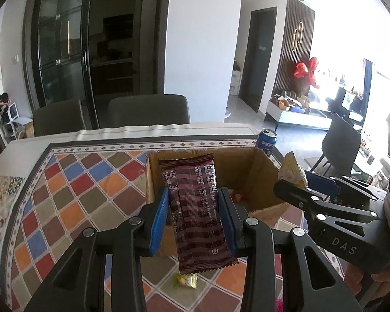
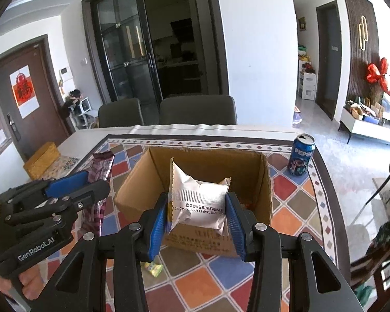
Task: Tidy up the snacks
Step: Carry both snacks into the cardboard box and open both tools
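Left wrist view: left gripper [image 1: 193, 215], blue pads, jaws clenched on a long maroon snack wrapper [image 1: 195, 208] printed with pale text; the wrapper stands nearly upright between the pads, its top edge showing against the far wall of the cardboard box [image 1: 257, 171] and its crimped lower end hanging below the pads. Cardboard box: open-topped, brown, set on the worktop [image 1: 72, 182], which carries a mat of coloured diamond tiles with a grey border. Small red-wrapped items lie on the box floor, too small to identify. One small yellow-green sweet [image 1: 186, 279] lies on the mat on the near side of the box, beneath the held wrapper. Blue Pepsi can [image 1: 266, 141], opened, upright, beyond the box near the far right corner of the mat. Right gripper [image 1: 291, 182] enters from the right, holding a pale packet over the box's right edge. Right wrist view: right gripper [image 2: 196, 213], jaws grasping a white snack packet [image 2: 199, 202] with black print and serrated ends, held in front of the box opening [image 2: 208, 166]. Left gripper [image 2: 96, 182] appears at left with the maroon wrapper [image 2: 101, 166] between its pads, beside the box's left wall. Sweet [image 2: 152, 267] on the mat near the box front. Can [image 2: 301, 156] at right of the box, apart from it. Two dark chairs [image 2: 197, 109] stand behind the worktop's far edge
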The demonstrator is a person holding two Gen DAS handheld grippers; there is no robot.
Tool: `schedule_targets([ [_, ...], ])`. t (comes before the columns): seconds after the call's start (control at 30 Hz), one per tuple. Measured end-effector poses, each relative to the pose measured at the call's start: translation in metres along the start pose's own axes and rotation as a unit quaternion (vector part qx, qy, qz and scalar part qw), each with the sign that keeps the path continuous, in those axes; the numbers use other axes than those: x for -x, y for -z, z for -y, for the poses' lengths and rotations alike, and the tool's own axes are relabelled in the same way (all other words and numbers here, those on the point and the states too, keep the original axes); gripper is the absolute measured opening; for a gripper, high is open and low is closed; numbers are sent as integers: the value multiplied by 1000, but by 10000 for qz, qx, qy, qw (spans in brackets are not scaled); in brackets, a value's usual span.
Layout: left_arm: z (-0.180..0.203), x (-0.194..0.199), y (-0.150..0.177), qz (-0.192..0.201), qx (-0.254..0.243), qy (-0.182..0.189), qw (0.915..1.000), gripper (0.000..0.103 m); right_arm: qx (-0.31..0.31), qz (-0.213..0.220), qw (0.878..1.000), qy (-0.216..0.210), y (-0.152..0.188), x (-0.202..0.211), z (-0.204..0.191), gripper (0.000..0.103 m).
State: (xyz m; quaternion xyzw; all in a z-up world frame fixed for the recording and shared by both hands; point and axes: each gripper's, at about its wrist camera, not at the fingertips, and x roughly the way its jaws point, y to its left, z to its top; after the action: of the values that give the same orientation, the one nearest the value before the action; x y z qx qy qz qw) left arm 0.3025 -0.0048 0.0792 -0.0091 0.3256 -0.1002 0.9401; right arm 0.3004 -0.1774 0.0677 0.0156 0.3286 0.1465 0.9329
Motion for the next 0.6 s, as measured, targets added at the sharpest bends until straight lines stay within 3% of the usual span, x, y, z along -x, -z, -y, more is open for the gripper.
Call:
schedule_targets([
  [0.5,-5,-64,-23,-322,-155,-168,9992,41,-37,-397,9992,38,-22,-56,14,45],
  [0.6,-5,-67,-20,-349,-190,-354,9986,56,-19,-496,9987,146,-23,-64,15,55],
])
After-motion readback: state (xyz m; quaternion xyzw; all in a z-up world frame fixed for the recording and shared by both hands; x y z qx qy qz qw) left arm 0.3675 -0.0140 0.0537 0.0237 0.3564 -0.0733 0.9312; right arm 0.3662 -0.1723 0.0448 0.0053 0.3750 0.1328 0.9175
